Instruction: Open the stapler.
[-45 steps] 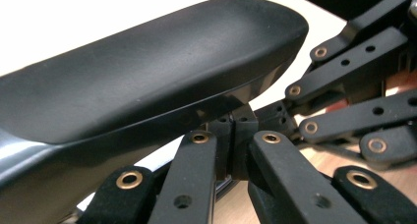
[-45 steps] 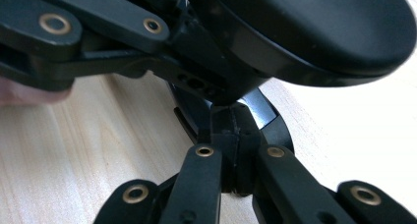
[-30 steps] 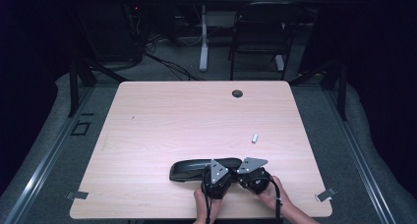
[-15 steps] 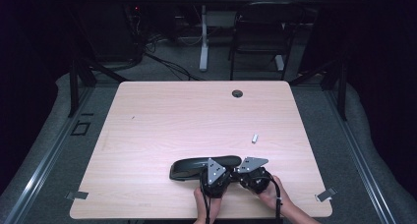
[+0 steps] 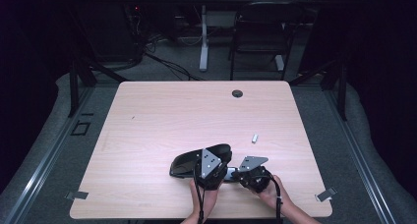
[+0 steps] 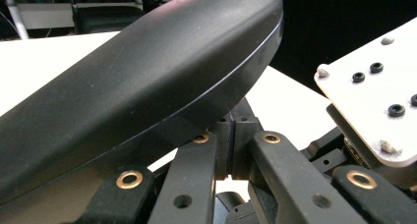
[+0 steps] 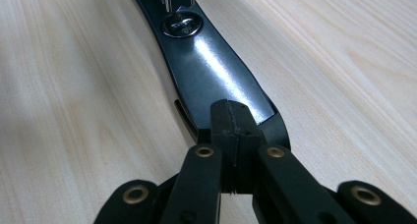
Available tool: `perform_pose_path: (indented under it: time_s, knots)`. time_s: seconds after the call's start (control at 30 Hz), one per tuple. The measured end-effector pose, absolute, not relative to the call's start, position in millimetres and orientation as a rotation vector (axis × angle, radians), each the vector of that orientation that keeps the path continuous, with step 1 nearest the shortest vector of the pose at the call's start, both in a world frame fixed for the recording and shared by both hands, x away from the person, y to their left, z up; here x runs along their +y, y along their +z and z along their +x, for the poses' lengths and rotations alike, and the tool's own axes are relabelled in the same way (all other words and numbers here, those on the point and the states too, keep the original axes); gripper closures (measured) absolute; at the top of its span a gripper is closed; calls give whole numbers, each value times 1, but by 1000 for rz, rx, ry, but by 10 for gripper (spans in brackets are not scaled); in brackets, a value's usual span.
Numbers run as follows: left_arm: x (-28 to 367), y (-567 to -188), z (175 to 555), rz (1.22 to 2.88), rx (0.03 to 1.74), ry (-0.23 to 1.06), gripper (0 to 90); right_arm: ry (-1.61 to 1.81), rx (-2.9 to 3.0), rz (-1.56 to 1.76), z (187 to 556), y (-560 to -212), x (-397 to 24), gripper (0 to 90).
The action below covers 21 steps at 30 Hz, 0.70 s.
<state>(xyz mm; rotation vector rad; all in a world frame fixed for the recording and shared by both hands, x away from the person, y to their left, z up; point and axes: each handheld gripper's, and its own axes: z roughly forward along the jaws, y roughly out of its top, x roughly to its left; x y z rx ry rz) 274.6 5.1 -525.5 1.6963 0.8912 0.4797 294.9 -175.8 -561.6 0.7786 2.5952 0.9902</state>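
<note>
A black stapler (image 5: 189, 162) lies near the worktop's (image 5: 172, 116) near edge, about midway along it, with both hand-held grippers at its right-hand end. The work in hand looks like opening it. The matte top cover (image 6: 137, 71) stands tilted up, and the glossy base (image 7: 206, 62) lies flat on the wood.

The left hand-held gripper (image 6: 231, 135) has its jaws closed, pads meeting with nothing between them. It sits just under the raised cover's rounded end, apparently propping the cover from below rather than pinching it. Whether the pads actually touch the cover's underside cannot be told.

The right hand-held gripper (image 7: 230, 123) is closed too, its pads together right at the tail of the base. The tail's tip is hidden behind them. It seems to be pinning the base down — whether it also nips a thin edge there cannot be told.

A small pale piece (image 5: 254, 138), possibly a strip of staples, lies on the worktop well apart from the stapler, towards the right edge.

My reading is that the cover is only partly swung open. The next move calls for the left gripper to carry the cover further up and back on its hinge while the right keeps the base from lifting or sliding. With only closed pads under a smooth, curved cover, the contact could slip — a slow, steady lift would be wise.
</note>
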Motion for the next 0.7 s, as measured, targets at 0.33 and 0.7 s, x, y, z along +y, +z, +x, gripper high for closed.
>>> perform_pose_path:
  time_s: [0.33, 0.7]
  knots:
    - [14, -522, 274, 1702, 887, 485, 900, 973, 2614, 789, 297, -560, -174, 900]
    - [28, -509, 279, 1700, 888, 524, 900, 987, 2618, 806, 298, -560, -175, 900]
